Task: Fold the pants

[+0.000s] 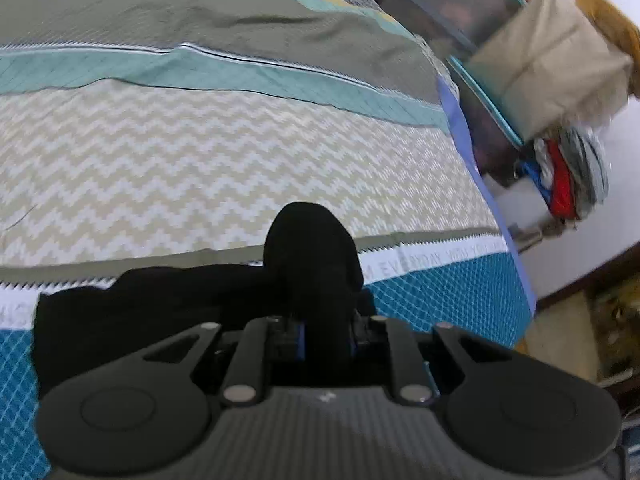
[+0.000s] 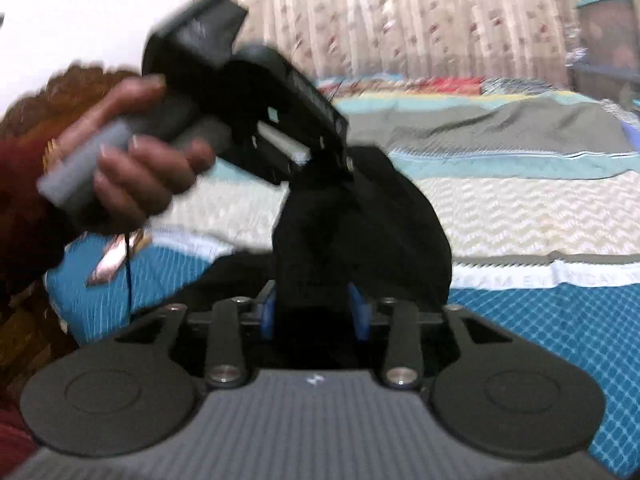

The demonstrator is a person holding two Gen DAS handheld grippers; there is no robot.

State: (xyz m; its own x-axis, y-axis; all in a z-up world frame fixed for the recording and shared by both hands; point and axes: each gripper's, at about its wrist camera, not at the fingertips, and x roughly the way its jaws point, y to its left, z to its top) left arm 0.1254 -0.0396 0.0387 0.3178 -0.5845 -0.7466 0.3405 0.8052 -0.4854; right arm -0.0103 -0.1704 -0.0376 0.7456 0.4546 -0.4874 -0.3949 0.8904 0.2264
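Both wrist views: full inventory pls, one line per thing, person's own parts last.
black fabric pants: 1, black, bunched on the near part of the bed, pinched by both tongs
patterned quilted bedspread: 1, teal, beige zigzag and olive bands, covering the bed
clear plastic storage boxes with teal lids: at least 2, beside the bed's far right corner
tan cardboard box: 1, on top of a storage box
bundle of mixed clothes: 1, red, blue and grey, below the cardboard box
floral curtain: 1, cream, behind the bed
left tongs: 1, black, shut on the pants
right tongs: 1, black, blue pads, shut on the pants
left hand: 1, dark red sleeve, gripping the left tongs' handle
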